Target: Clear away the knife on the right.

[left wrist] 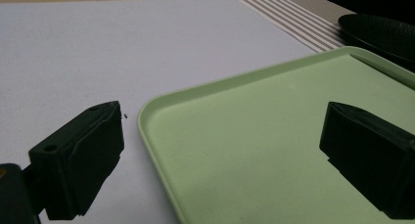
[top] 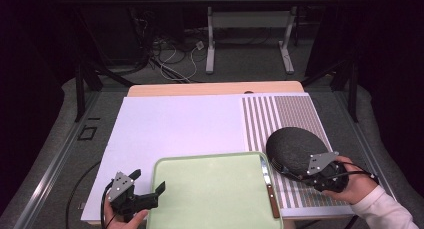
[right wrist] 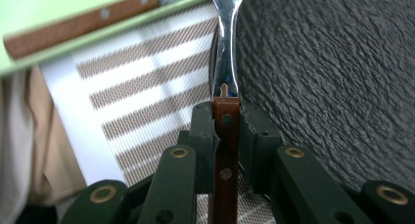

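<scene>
Right gripper view: right gripper (right wrist: pixel 226 131) jaws clamped on wood-handled utensil (right wrist: pixel 226 62), long axis straight ahead over dark plate (right wrist: pixel 333 77). Tray (top: pixel 215 161) lies left, knife (top: pixel 268 185) on its right edge. Left gripper (top: pixel 150 186) wide open, empty, at tray's left edge.

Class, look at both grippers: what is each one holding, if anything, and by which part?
The right gripper is shut on a fork, clamped by its wooden handle, beside the dark plate. The left gripper is open over the green tray and holds nothing.
</scene>
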Tool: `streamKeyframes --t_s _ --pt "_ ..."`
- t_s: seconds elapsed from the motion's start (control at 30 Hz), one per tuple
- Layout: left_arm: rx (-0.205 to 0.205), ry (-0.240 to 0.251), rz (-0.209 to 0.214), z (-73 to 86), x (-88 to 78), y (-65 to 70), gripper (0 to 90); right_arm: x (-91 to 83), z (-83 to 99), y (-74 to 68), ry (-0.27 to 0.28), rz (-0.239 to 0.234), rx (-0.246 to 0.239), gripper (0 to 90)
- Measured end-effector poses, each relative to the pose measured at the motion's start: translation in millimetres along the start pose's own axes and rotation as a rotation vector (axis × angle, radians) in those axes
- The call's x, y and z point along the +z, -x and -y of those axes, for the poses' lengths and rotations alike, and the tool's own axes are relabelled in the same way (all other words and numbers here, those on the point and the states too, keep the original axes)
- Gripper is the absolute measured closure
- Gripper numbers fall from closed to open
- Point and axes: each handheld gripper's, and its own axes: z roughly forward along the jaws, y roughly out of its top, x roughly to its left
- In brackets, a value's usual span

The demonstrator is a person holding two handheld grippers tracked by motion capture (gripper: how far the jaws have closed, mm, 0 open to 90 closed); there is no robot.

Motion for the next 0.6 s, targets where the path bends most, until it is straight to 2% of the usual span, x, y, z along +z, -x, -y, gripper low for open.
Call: streamKeyframes --t_s 0.03,0.2,0.47,0.6 --pt "0.0 0.0 0.0 0.0 -0.1 0.0 2.8 -0.4 -0.4 0.5 0.006 0.001 0.036 76.8" --pt "-0.007 0.004 0.0 0.1 0.5 0.4 2.8 -1.2 -3.1 3.9 0.051 0.003 0.13 76.9" --pt "0.002 -0.002 -0.001 0.0 0.3 -0.5 2.8 -0.6 -6.7 6.5 0.088 0.017 0.236 76.9" --pt "-0.005 0.004 -0.001 0.1 0.7 0.2 2.8 -1.3 -8.2 8.9 0.107 0.014 0.318 76.9"
